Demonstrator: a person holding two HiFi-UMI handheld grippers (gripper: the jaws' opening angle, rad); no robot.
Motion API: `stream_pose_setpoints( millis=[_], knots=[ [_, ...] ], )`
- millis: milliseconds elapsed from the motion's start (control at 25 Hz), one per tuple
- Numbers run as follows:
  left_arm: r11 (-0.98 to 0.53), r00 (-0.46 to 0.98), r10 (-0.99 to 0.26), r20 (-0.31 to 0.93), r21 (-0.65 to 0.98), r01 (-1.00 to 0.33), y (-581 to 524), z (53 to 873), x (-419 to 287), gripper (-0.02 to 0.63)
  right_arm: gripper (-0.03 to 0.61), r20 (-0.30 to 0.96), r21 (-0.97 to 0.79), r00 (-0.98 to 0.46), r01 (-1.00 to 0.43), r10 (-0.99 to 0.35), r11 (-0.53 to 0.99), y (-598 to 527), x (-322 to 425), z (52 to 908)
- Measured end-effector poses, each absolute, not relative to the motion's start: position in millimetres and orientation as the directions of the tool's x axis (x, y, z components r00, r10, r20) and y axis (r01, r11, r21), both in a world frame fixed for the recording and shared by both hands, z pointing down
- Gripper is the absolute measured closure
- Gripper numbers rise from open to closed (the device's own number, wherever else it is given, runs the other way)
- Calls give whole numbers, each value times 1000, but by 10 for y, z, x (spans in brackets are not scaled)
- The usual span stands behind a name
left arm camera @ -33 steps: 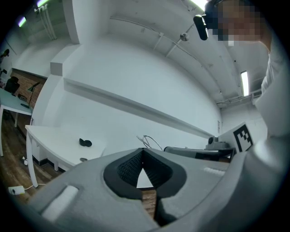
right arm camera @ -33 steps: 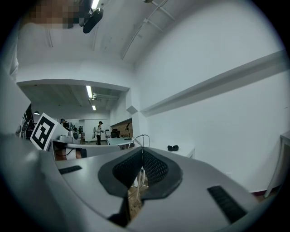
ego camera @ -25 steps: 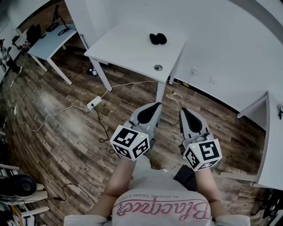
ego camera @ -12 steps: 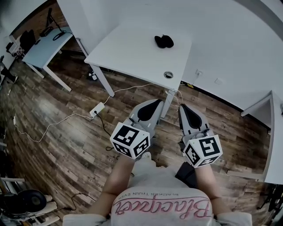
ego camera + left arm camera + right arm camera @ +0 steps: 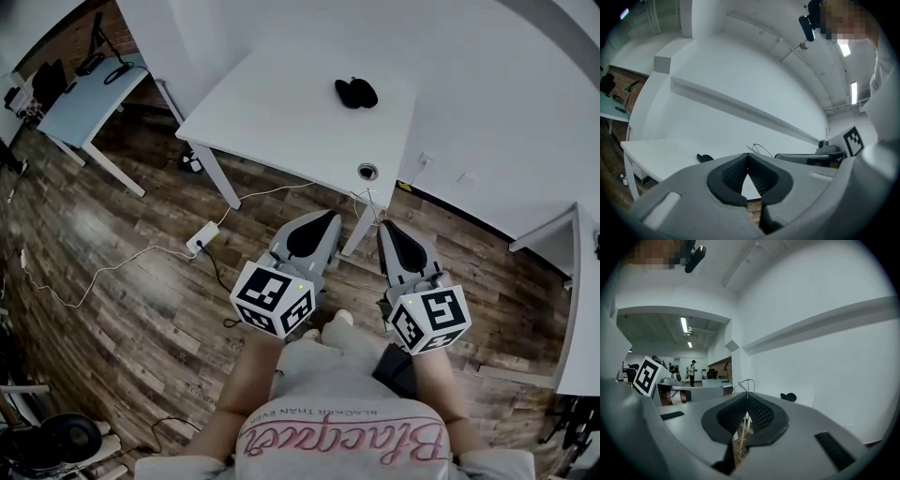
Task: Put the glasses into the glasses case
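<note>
Plainly, the task has not begun in earnest, and I judge the step in hand to be the approach. The person stands on the wooden floor (image 5: 122, 272), short of the white table (image 5: 281, 103), with both grippers held low in front of the body and well apart from the tabletop.

The left gripper (image 5: 314, 225) is clenched, its pads meeting at the tip with nothing between them. The right gripper (image 5: 392, 236) is likewise closed and empty.

The only task thing in sight is a small dark lump (image 5: 356, 92) lying near the table's far edge. It is presumably the glasses case, the glasses, or both side by side. It is too small to tell which, whether a case lies open, or whether anything is inside it.

The next move, as I judge it, calls for stepping up to the table, reaching both grippers over that lump and parting the jaws before any grasp.
</note>
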State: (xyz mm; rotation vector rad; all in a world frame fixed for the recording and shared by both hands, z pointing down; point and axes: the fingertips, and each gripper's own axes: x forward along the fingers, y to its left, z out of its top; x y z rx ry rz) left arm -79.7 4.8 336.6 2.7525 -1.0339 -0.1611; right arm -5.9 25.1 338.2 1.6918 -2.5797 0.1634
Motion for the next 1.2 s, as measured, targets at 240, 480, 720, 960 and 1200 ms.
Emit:
stream_pose_setpoints(
  millis=[240,480,720,960,1200],
  knots=[
    [-719,737,-675,-18,241,-652,-288,3482,-893,609,566,103,-60,-389,-921,-915,385,-114,-85,3453],
    [-706,728,-686,11,232,-669,-710,3573,-939,609,566,93,-83,-388,-921,-917,381,-660,-108,3482],
    [-682,703,-712,10,230,-694,-1327,3513,-982,609,566,93,-83,-412,-910,-906,406,-1262,-133,3449],
    [-684,703,-712,14,217,-697,-1942,3440,-890,609,566,91,-87,-417,-908,-904,410,-1895,-52,3376],
    [-686,704,-710,18,206,-698,-2493,3385,-763,609,566,90,-99,-415,-908,-905,406,-2434,72,3360]
  ],
)
